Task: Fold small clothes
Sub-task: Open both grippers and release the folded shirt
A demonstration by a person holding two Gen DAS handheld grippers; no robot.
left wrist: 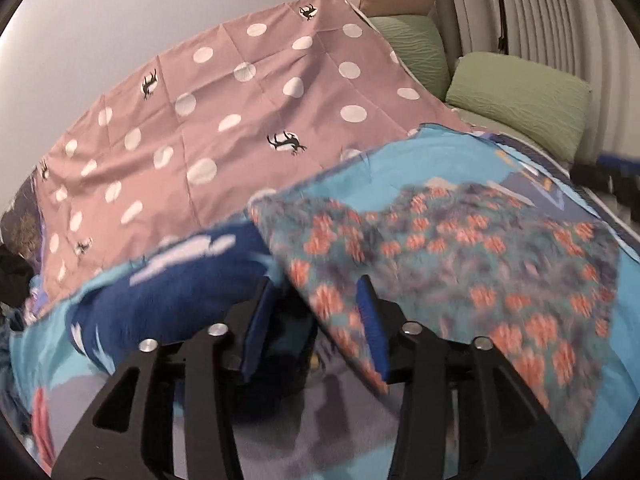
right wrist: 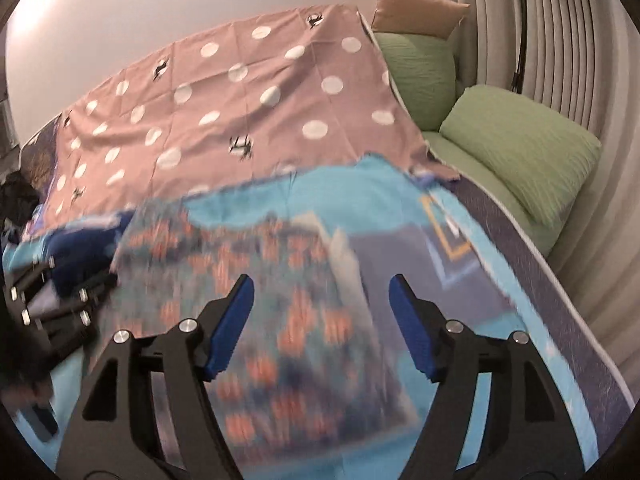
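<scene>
A small flowered garment (left wrist: 460,264), grey-blue with orange blooms, lies spread on a blue patterned cloth (left wrist: 420,160) on the bed. My left gripper (left wrist: 320,292) is open; the garment's left edge hangs between its blue pads (left wrist: 372,328), loose and motion-blurred. In the right wrist view the same garment (right wrist: 256,280) lies under and ahead of my right gripper (right wrist: 320,284), which is open and empty above it. The left gripper (right wrist: 52,292) shows there at the garment's left edge.
A pink polka-dot sheet (left wrist: 224,120) covers the far half of the bed. Green pillows (right wrist: 520,152) and a tan cushion (right wrist: 416,8) lie along the padded headboard on the right. Dark clothes (right wrist: 16,200) are piled at the far left.
</scene>
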